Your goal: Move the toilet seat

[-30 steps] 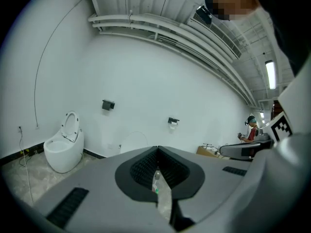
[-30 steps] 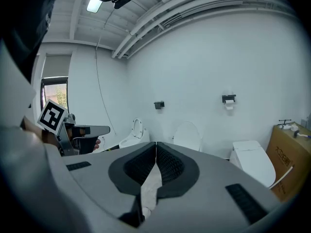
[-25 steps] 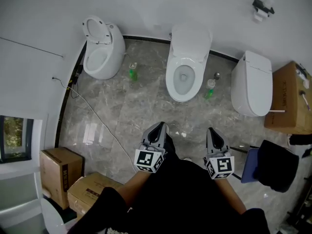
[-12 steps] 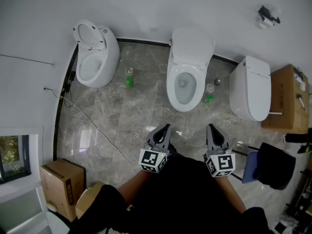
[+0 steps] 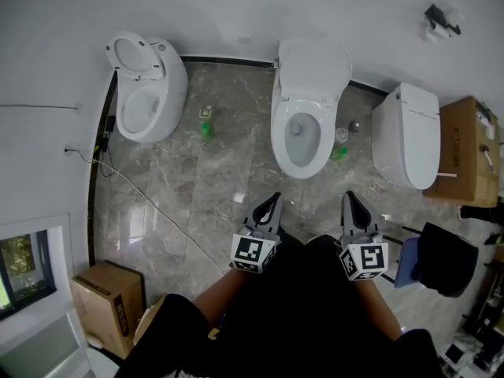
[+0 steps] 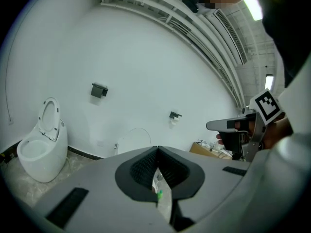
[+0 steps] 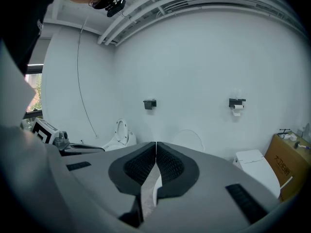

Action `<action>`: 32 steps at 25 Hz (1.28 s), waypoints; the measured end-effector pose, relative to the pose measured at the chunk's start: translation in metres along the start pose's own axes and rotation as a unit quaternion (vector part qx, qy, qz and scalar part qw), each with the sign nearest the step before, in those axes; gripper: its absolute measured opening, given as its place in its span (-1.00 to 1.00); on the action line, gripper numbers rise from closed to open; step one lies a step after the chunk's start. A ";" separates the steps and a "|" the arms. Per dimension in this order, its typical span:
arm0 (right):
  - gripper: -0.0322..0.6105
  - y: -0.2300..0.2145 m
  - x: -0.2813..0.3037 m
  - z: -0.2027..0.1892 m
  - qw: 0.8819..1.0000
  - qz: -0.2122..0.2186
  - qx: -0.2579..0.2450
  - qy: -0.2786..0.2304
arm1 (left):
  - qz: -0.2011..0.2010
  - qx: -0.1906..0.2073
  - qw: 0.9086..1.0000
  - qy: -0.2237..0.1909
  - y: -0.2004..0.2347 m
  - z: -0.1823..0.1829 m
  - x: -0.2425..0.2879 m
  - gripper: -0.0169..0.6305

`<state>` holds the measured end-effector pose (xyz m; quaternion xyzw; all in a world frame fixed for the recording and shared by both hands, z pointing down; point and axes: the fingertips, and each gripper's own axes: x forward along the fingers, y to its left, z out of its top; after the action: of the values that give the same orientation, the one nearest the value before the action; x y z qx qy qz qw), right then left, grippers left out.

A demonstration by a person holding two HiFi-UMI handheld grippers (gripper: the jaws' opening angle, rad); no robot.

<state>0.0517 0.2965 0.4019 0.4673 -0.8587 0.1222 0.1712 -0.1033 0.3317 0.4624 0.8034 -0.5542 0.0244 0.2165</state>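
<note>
A white-walled washroom with a grey marble floor point(image 5: 197, 187) holds three toilets in a row. The left toilet point(image 5: 150, 105) has its lid and seat up, the middle toilet point(image 5: 277, 144) shows an open bowl with the toilet seat point(image 5: 303, 173) down and its lid point(image 5: 313, 65) raised against the wall, and the right toilet point(image 5: 409, 136) is shut.

Both grippers hang near the front of the middle toilet, not touching it. The left gripper point(image 5: 273, 198) has its fingers pressed together on nothing. So does the right gripper point(image 5: 349, 198).

The seat looks like stiff, smooth plastic, hinged at the back. It is probably light but slippery, and would swing rather than lift free. The front edge, farthest from the hinge, seems the best place to take hold, hooking under it or pinching the rim.

Two green bottles point(image 5: 206, 129) stand on the floor between the toilets, two paper holders point(image 7: 237, 102) hang on the wall, and at least two cardboard boxes point(image 5: 106, 305) sit at the sides
</note>
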 end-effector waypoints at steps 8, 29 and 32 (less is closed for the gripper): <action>-0.80 -0.015 0.010 -0.016 1.000 -0.011 0.022 0.017 | 0.026 -0.015 0.999 0.011 0.011 -0.010 0.004 -0.91; -0.80 -0.171 0.153 -0.113 0.992 -0.007 0.060 0.106 | 0.096 -0.071 0.985 0.125 0.058 -0.095 0.155 -0.91; -0.80 -0.182 0.182 -0.149 0.990 0.011 0.059 0.128 | 0.099 -0.069 0.982 0.145 0.068 -0.132 0.185 -0.90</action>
<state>0.1402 0.1160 0.6207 0.4480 -0.8258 0.2337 0.2505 -0.0670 0.1988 0.6551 0.7158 -0.5939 0.1237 0.3458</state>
